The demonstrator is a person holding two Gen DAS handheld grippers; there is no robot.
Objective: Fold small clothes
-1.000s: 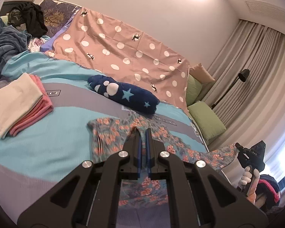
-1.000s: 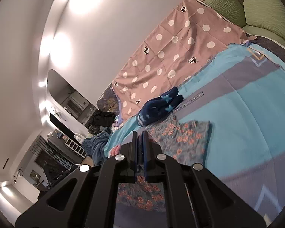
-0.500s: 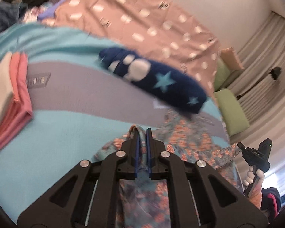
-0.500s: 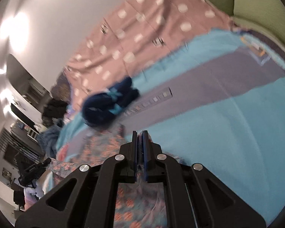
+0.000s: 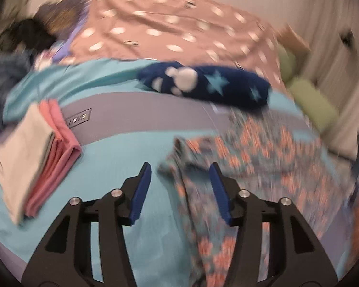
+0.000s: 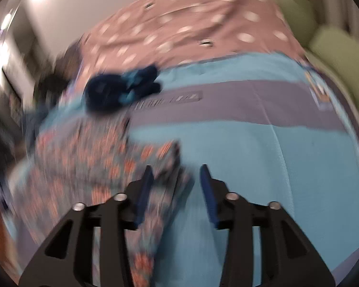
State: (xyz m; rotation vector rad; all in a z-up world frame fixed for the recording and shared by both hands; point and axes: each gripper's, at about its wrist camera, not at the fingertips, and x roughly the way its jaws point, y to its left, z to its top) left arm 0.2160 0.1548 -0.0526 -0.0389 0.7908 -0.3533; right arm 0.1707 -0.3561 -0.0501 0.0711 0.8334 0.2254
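A grey floral garment [image 5: 258, 157] with orange flowers lies spread on the turquoise and grey bedspread [image 5: 122, 162]. My left gripper [image 5: 179, 174] is open just above the garment's left corner, holding nothing. In the right wrist view the garment [image 6: 88, 153] lies at left, and my right gripper [image 6: 177, 174] is open over its right corner, empty. Both views are motion-blurred.
A stack of folded cream and pink clothes [image 5: 36, 157] lies at left. A navy plush item with stars [image 5: 203, 86] sits further back, also in the right wrist view [image 6: 119, 91]. A pink polka-dot cover [image 5: 174, 28] and green pillows [image 6: 342, 55] lie beyond.
Both grippers were shut on the floral garment, holding it up. They lowered it onto the bed and opened, letting go of it.
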